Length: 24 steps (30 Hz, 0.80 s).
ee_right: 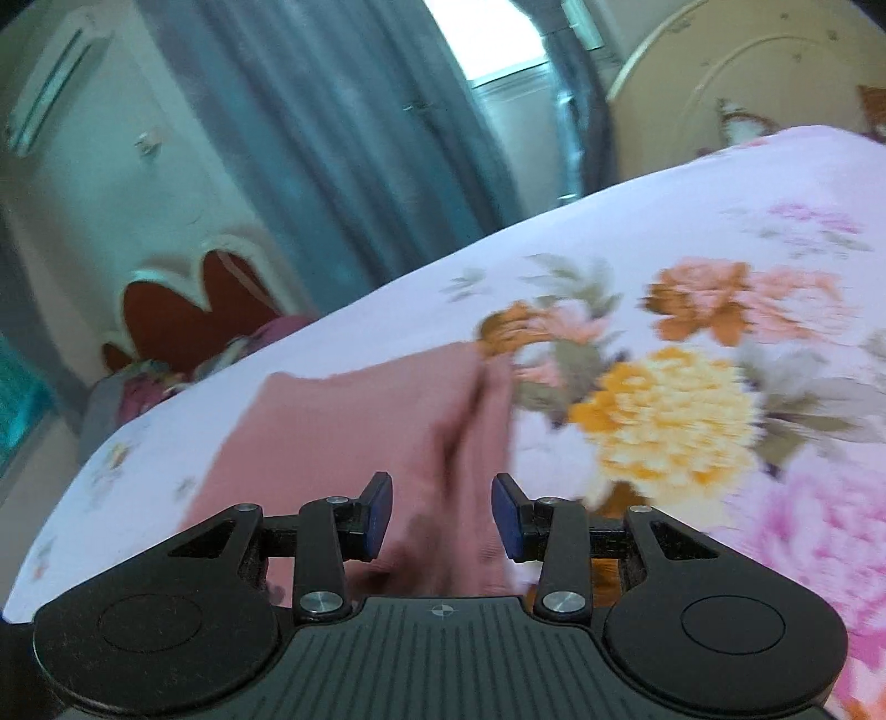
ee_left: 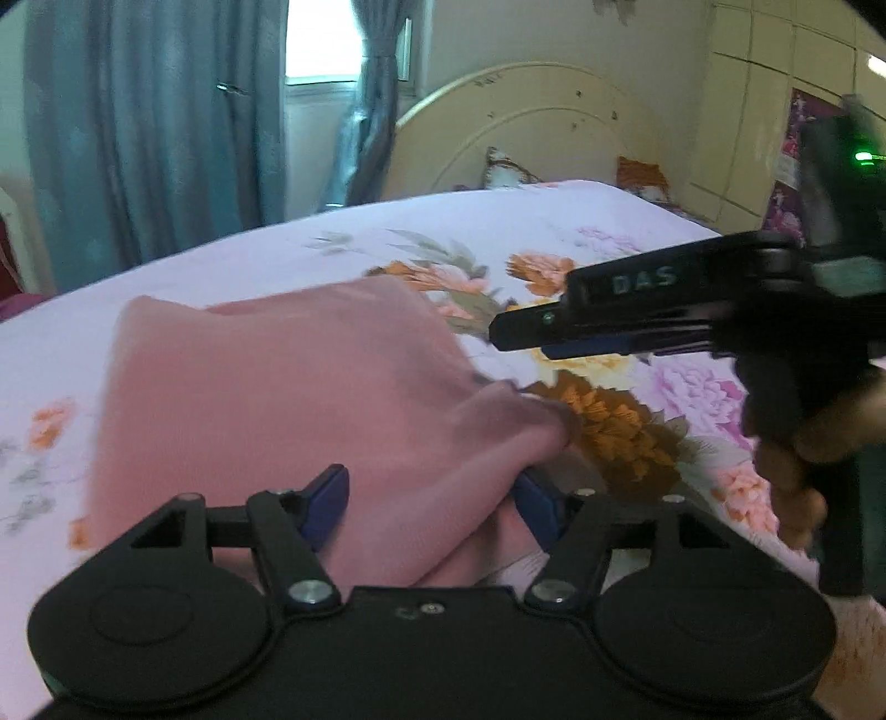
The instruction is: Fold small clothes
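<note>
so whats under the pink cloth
The pink cloth lies on the floral bedsheet, which shows all around it. Whatever sits directly beneath the cloth is covered and cannot be seen.

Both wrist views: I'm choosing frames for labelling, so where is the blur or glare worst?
Left wrist view: the pink cloth has soft, smeared edges, the right gripper is streaked at its body, and the window is blown out white. Right wrist view: the flowered bedsheet is heavily motion-smeared, the curtain is soft, and straight lines bow from the fisheye.
</note>
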Available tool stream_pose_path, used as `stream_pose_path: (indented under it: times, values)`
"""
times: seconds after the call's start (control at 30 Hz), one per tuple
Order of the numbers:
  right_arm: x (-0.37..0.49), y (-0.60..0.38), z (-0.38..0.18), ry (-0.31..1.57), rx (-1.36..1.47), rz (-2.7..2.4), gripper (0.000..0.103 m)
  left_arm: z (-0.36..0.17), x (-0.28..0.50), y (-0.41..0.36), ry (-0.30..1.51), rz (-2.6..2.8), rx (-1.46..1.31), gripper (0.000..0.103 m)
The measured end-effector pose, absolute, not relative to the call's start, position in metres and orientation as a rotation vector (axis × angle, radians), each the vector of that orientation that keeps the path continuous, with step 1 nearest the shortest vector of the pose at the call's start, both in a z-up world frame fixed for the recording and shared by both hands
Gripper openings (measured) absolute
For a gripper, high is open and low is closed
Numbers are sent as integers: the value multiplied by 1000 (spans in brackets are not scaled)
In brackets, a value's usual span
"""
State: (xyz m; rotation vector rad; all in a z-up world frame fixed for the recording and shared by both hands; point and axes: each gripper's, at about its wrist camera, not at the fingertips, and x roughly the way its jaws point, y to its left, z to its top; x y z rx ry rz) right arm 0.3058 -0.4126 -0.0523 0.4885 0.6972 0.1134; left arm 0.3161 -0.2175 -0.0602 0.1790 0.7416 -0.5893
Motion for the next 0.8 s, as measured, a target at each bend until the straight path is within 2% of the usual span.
stream_pose_path:
  times: [0.03,0.07,0.3,0.33,0.37,0.53,0.57,0.6,0.67,0.8]
  values:
    - [311,-408,-55,712,486,124,51,-56,316,-209,740,-569,161,65]
    - [316,-405,-59,723,482,130,64,-53,318,-201,735,-543,138,66]
    - [350,-388,-81,784,462,174,63,-47,343,-144,741,-309,55,66]
    - [355,-387,-85,793,451,174,61,-48,346,-138,743,-286,42,66]
    - [358,-387,-87,793,437,166,54,-49,349,-133,746,-265,36,66]
    - [377,-380,-98,833,372,178,50,-48,358,-115,750,-213,6,66]
    - [381,-379,-102,847,369,179,44,-50,360,-116,752,-209,2,66]
    - [382,-380,-103,851,374,178,32,-52,362,-115,756,-209,-4,66]
    - [385,-384,-104,864,408,189,15,-55,367,-115,761,-214,-17,68]
    - [374,-392,-86,812,389,179,10,-57,375,-124,747,-242,-19,68]
